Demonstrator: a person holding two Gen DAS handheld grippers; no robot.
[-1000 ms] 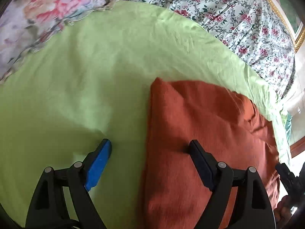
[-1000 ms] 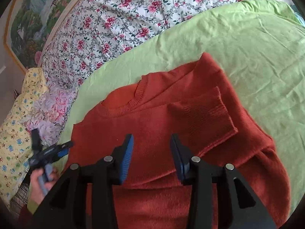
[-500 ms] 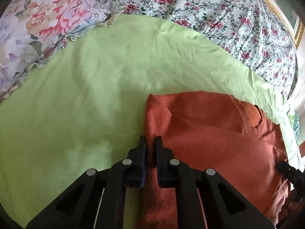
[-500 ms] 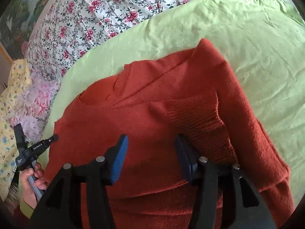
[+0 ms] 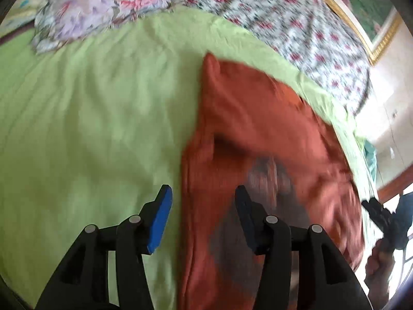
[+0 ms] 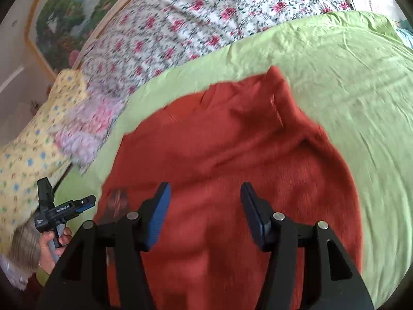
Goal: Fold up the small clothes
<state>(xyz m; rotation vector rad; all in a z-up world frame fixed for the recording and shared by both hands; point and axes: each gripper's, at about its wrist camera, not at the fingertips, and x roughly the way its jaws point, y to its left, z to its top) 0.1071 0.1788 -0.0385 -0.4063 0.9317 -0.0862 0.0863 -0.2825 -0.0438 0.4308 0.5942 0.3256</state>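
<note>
Rust-orange sweater on green sheet, partly folded. Left gripper fingers spread, straddling side edge; right gripper fingers spread above body. Mid-fold; next: pinch edge, carry across.

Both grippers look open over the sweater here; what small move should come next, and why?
Probably close the left gripper on the sweater's side edge. Its open jaws straddle that edge where it meets the green sheet, while the right gripper hangs open over the middle, gripping nothing.
</note>
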